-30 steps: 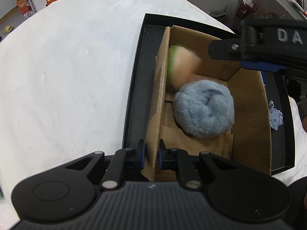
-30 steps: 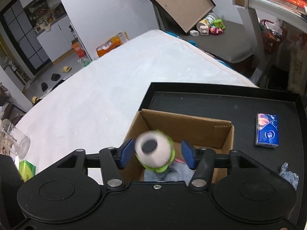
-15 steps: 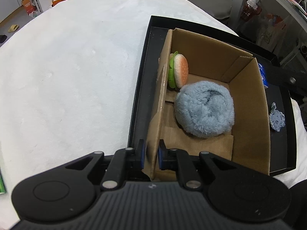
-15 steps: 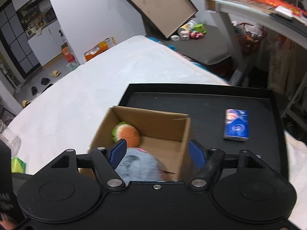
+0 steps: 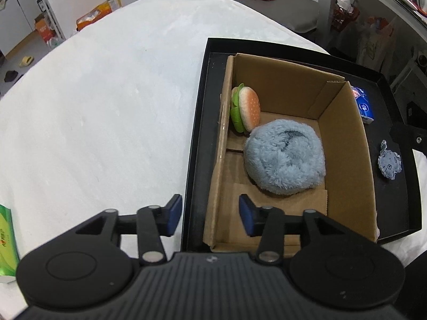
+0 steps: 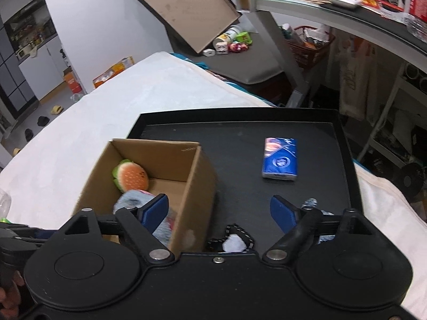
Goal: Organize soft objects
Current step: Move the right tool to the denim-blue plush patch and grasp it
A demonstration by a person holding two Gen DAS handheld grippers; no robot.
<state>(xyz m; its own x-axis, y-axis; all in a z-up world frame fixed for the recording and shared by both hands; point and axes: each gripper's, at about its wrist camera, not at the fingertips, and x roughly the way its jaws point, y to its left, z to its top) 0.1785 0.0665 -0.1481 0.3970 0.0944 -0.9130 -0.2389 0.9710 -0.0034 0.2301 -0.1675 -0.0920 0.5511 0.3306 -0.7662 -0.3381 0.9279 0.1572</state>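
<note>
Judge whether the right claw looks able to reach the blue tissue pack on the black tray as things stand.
Probably yes. The right claw is open and empty, and the tissue pack lies alone on bare tray ahead of it, beside the cardboard box, with nothing between.

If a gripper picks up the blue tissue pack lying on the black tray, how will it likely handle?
The tissue pack looks soft and light, so it should give under the pads. Its glossy wrapper may be slippery. It lies flat on the black tray, so it is unlikely to roll or tip when pushed.
</note>
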